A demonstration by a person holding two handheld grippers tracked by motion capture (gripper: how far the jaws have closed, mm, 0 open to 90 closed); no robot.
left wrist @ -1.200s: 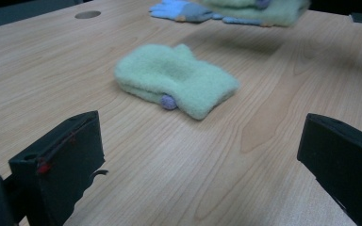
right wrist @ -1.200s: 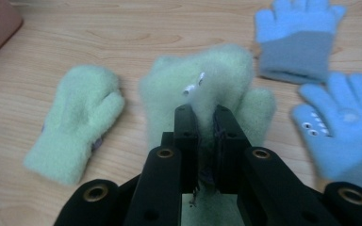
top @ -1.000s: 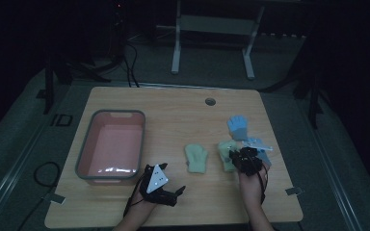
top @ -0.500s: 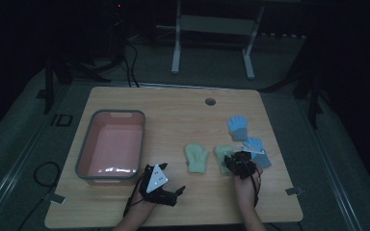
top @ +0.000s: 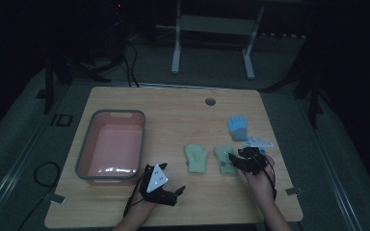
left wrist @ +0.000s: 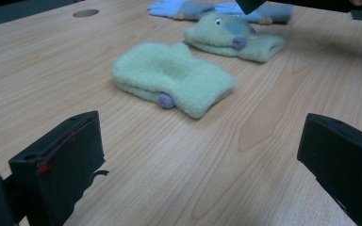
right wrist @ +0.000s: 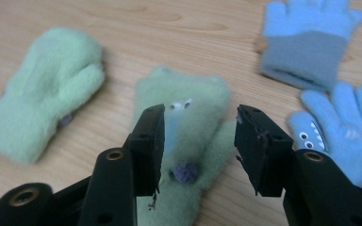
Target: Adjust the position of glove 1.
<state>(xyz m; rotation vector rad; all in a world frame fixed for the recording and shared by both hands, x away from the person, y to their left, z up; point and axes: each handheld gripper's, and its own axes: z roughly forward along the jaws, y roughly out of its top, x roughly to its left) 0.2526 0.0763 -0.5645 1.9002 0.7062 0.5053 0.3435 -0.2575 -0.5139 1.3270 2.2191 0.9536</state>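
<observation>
Two green mittens lie side by side on the wooden table. The plain one is on the left. The one with eyes and a purple nose is on the right. My right gripper hovers over the mitten with eyes. Its jaws have just been opening, and the mitten lies below the gap with the pads off it. My left gripper rests near the front edge, wide open and empty, facing the plain mitten.
A pink tub with a grey rim stands at the left. A blue glove with a grey cuff lies beyond the right gripper. A second blue glove with a face lies beside that gripper. A round hole is at the table's back.
My right gripper has shifted slightly left, from beside the blue gloves to over the green mitten with eyes. The left gripper has kept still.
</observation>
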